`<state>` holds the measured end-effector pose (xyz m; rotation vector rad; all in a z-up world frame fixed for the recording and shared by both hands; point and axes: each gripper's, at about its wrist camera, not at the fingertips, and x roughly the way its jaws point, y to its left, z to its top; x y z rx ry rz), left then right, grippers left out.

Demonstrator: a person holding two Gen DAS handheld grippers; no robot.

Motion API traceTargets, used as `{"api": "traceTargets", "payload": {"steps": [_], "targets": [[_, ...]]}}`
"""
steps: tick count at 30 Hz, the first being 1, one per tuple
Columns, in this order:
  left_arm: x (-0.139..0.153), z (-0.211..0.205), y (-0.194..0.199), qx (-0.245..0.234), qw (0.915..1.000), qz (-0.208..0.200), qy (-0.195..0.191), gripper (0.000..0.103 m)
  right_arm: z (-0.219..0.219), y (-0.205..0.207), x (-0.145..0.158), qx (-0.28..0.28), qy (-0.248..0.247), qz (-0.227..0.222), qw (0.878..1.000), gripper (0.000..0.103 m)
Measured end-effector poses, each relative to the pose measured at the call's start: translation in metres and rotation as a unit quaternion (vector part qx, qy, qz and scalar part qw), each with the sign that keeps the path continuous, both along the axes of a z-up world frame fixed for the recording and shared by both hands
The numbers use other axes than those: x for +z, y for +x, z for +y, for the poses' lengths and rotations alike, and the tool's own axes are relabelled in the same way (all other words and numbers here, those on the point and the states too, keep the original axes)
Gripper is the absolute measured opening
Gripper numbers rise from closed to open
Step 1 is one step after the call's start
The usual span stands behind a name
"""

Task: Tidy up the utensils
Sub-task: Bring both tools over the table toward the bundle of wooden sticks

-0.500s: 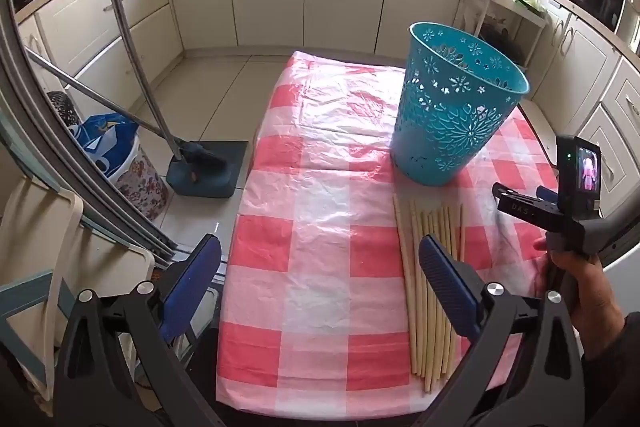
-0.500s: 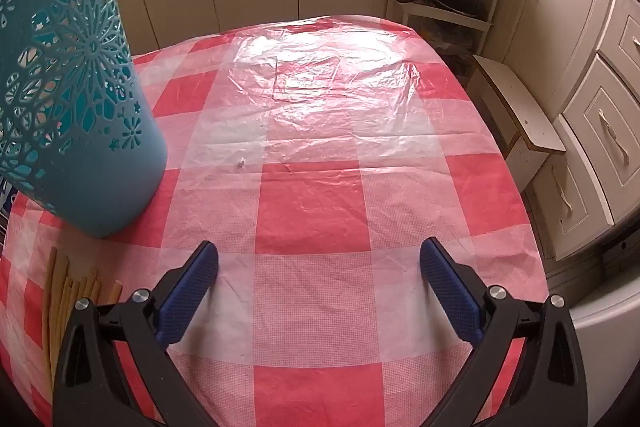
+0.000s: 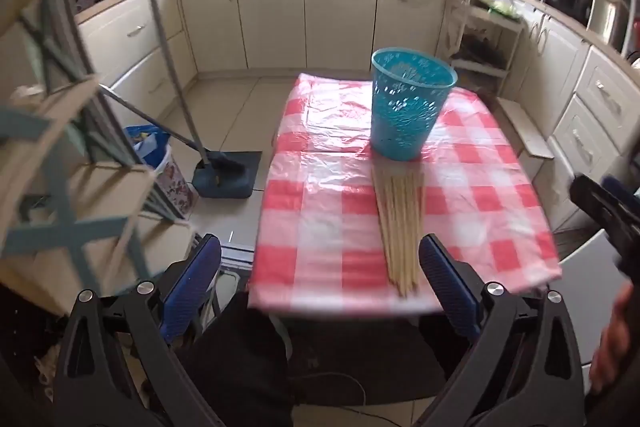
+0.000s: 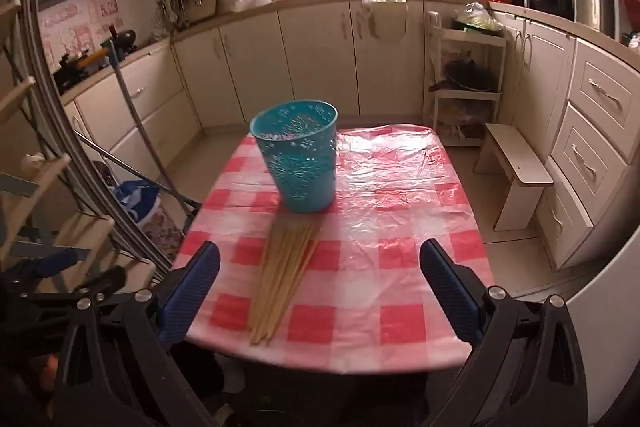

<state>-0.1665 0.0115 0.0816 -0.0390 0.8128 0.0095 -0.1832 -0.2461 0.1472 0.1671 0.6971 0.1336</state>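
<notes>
A bundle of several wooden chopsticks (image 3: 401, 223) lies on the red-and-white checked table (image 3: 320, 211), fanned out from the foot of a teal perforated basket (image 3: 410, 103). Both also show in the right wrist view: chopsticks (image 4: 284, 271), basket (image 4: 298, 155), table (image 4: 400, 227). My left gripper (image 3: 320, 283) is open and empty, held back off the table's near edge. My right gripper (image 4: 320, 287) is open and empty, also back from the near edge. Part of the right gripper shows at the right edge of the left wrist view (image 3: 604, 207).
A mop and blue dustpan (image 3: 226, 175) stand on the floor left of the table, beside a bin with a blue bag (image 3: 156, 151). A wooden rack (image 3: 60, 147) is close on the left. A small step stool (image 4: 516, 171) and cabinets stand to the right.
Both grippers have pulled back and up from the table. The basket and chopsticks now look farther away and have not moved on the table.
</notes>
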Motion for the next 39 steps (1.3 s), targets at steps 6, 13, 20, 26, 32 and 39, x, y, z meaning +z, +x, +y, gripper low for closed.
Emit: {"api": "traceTargets", "payload": {"steps": [6, 13, 20, 26, 32, 39], "targets": [[0.038, 0.014, -0.089, 0.022, 0.9994, -0.025, 0.007, 0.095, 0.027, -0.097, 0.031, 0.004, 0.015, -0.032, 0.999, 0.096], [0.044, 0.031, -0.17, 0.02, 0.9991, -0.036, -0.004, 0.095, 0.06, -0.195, 0.027, -0.007, 0.034, -0.077, 0.996, 0.096], [0.045, 0.039, -0.213, 0.023, 0.9981, -0.052, -0.023, 0.095, 0.072, -0.236, 0.018, -0.013, 0.027, -0.088, 0.996, 0.096], [0.059, 0.04, -0.232, 0.022, 0.9964, -0.076, -0.029, 0.095, 0.072, -0.252, 0.024, -0.008, 0.027, -0.096, 0.995, 0.096], [0.063, 0.035, -0.239, 0.018, 0.9962, -0.081, -0.027, 0.095, 0.074, -0.258, 0.029, -0.009, 0.022, -0.095, 0.995, 0.096], [0.066, 0.032, -0.241, 0.016, 0.996, -0.084, -0.026, 0.095, 0.076, -0.26, 0.033, -0.008, 0.023, -0.093, 0.995, 0.096]]}}
